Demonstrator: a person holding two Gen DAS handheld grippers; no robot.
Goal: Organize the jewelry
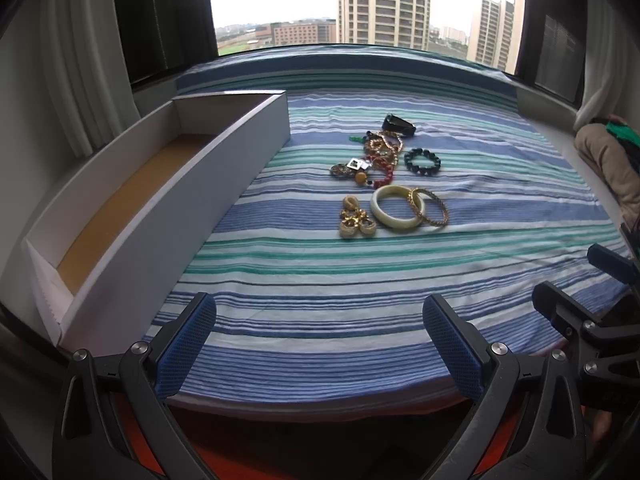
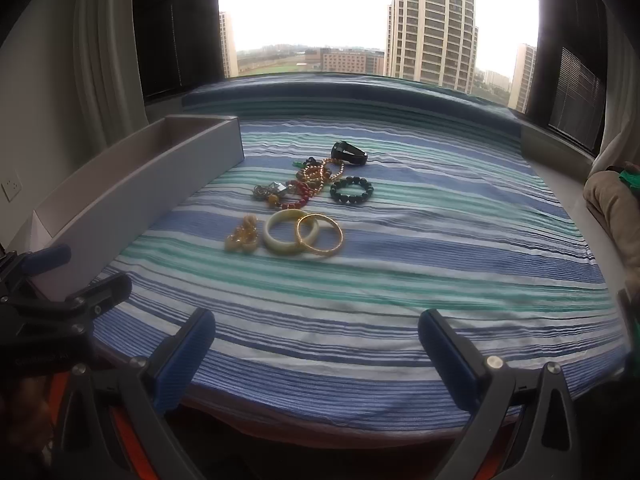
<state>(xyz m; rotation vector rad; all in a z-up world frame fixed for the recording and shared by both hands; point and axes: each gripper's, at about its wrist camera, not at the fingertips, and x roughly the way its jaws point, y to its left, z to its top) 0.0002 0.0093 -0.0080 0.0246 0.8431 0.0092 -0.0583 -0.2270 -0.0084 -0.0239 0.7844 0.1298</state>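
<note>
Leftmost, a long white box lies on a striped cloth. Well ahead of both spread, empty grippers, left gripper and right gripper, sits a jewelry pile; its tangled beads are hard to separate. A cream bangle overlaps a gold bangle.

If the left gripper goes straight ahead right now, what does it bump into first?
Probably the cream bangle with the gold bangle leaning on it. Only striped cloth lies before them, though depth is hard to judge.
</note>
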